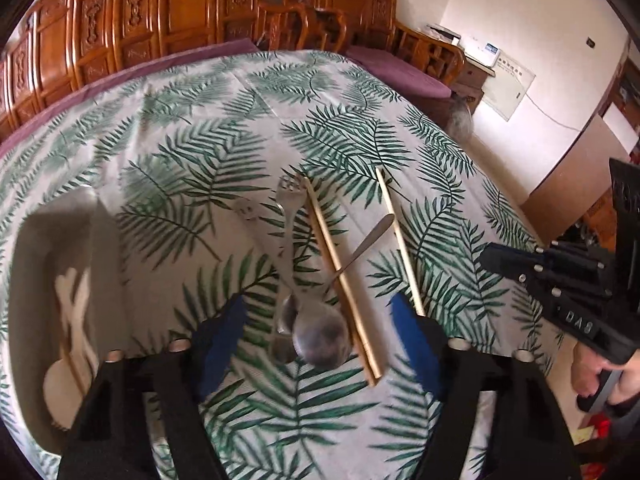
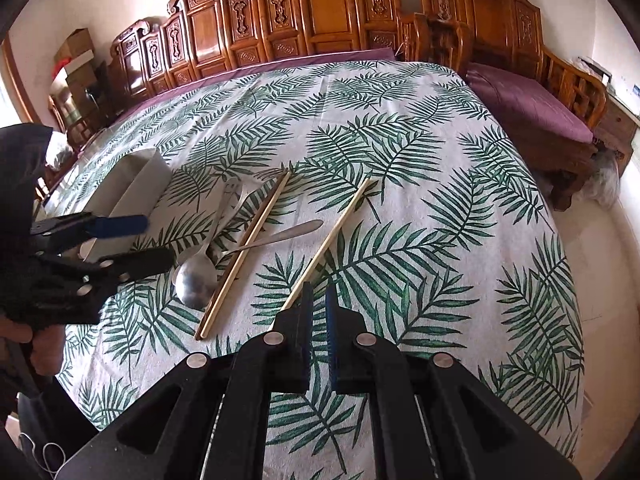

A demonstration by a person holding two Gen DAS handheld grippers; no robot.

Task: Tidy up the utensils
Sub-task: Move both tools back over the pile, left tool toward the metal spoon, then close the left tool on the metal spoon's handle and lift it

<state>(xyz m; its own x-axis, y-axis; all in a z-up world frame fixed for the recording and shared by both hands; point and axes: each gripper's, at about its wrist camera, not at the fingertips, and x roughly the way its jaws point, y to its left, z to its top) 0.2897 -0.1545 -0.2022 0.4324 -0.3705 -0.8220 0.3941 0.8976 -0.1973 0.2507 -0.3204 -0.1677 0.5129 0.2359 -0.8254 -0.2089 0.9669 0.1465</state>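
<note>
On the leaf-print tablecloth lie a metal spoon (image 1: 320, 334) (image 2: 196, 280), a fork (image 1: 289, 208) (image 2: 230, 196), a second metal utensil (image 1: 370, 240) (image 2: 280, 236), a pair of chopsticks (image 1: 340, 276) (image 2: 248, 248) and a single chopstick (image 1: 400, 240) (image 2: 332, 236). My left gripper (image 1: 320, 340) (image 2: 148, 240) is open, its fingers either side of the spoon bowl. My right gripper (image 2: 319, 312) (image 1: 516, 264) is shut and empty, just right of the single chopstick's near end.
A white holder (image 1: 68, 280) (image 2: 128, 192) at the left holds pale utensils. Carved wooden benches (image 2: 320, 12) with purple cushions stand behind and to the right of the table. The table edge (image 2: 576, 320) drops off on the right.
</note>
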